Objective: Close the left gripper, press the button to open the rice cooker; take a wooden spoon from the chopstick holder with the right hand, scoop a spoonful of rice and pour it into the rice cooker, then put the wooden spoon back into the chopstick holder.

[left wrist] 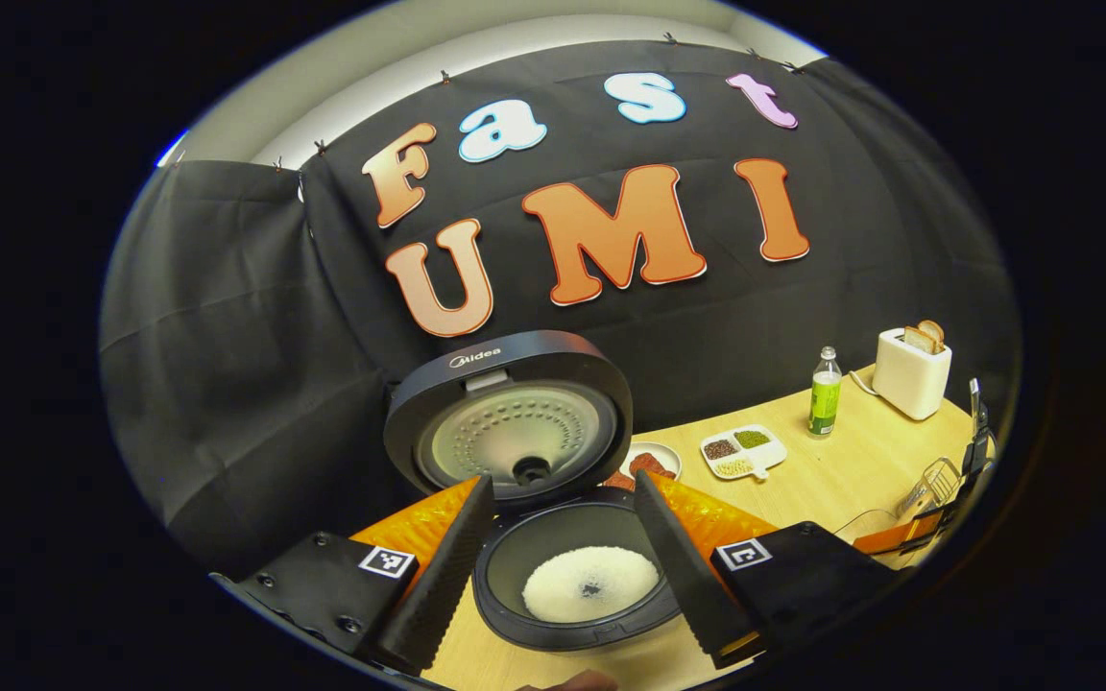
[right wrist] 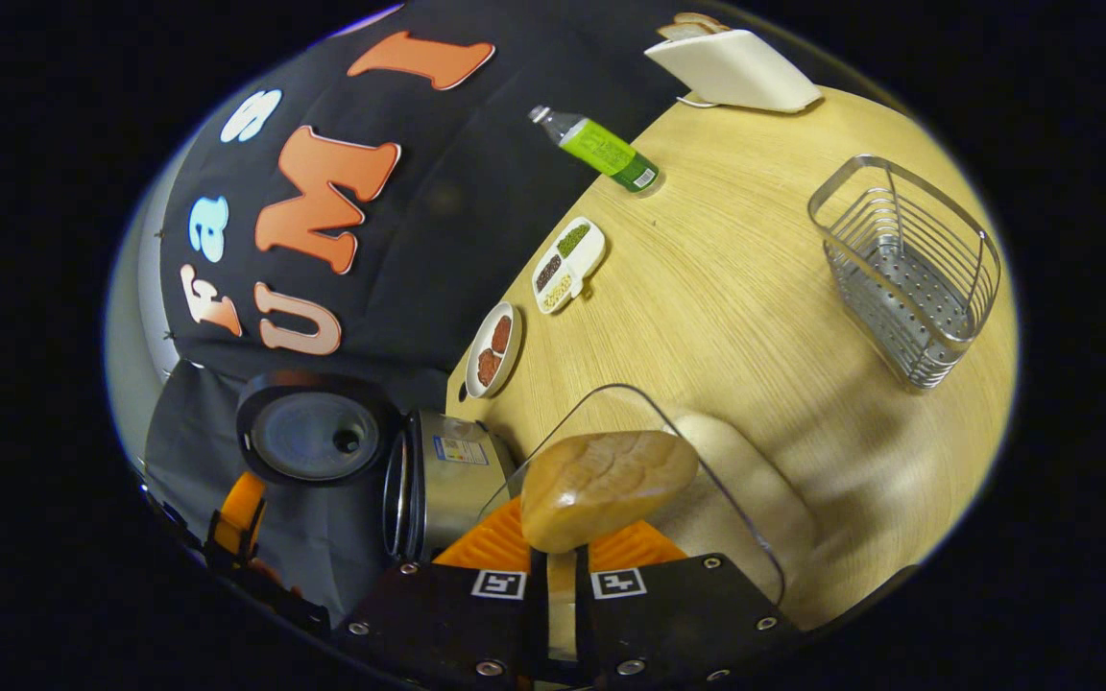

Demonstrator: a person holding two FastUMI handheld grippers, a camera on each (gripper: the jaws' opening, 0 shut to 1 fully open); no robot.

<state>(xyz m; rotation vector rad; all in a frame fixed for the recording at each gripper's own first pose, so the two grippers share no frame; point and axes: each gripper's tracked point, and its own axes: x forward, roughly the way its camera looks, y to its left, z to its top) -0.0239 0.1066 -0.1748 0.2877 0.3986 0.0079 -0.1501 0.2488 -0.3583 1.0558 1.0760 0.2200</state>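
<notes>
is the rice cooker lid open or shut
Open: the lid stands upright behind the pot, and white rice shows inside.

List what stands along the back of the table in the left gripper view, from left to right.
Rice cooker, red food plate, divided dish of grains, green bottle, white toaster.

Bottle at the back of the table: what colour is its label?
Bright green, on the bottle with a clear top, seen best in the left gripper view.
</notes>
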